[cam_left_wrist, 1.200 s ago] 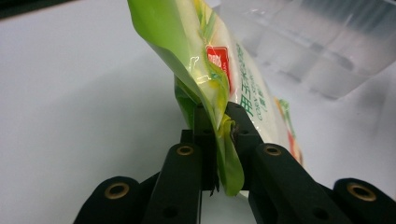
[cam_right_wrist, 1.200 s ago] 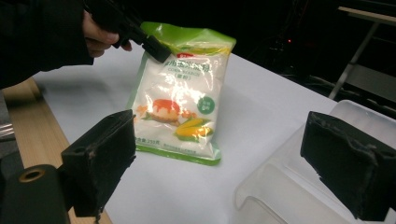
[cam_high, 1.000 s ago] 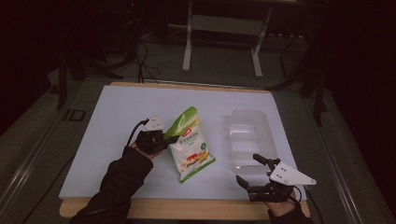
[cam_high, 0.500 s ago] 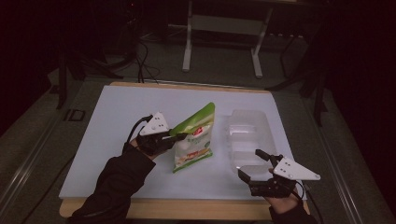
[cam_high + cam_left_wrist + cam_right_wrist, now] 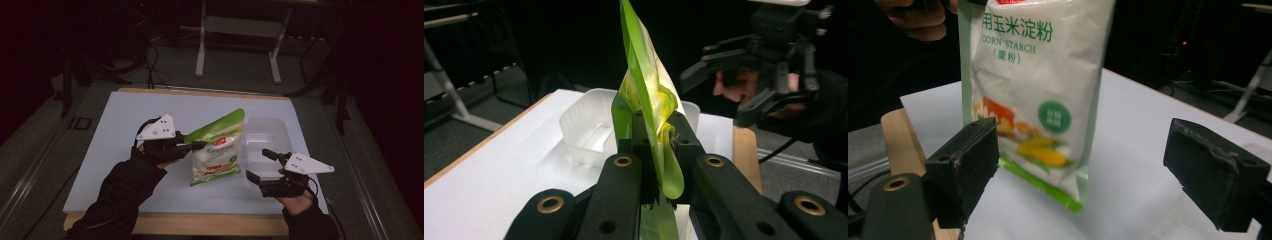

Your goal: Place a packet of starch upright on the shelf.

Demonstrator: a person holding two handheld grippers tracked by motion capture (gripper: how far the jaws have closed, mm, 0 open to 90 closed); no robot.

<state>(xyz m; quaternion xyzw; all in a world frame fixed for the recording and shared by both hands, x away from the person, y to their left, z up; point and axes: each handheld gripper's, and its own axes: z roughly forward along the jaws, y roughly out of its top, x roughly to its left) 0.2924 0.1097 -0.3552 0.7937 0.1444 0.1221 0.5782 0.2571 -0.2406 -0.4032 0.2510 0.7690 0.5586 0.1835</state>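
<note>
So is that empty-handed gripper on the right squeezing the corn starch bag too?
No: the right gripper has its jaws wide apart, with the corn starch bag standing beyond them, untouched by either.

Present on the white table (image 5: 125, 150): one green-and-white bag of corn starch (image 5: 216, 150) and one clear plastic tray (image 5: 267, 132). Two handheld grippers: one left gripper (image 5: 199, 145), one right gripper (image 5: 259, 165). Beyond the table: one metal stand (image 5: 237, 42).
</note>
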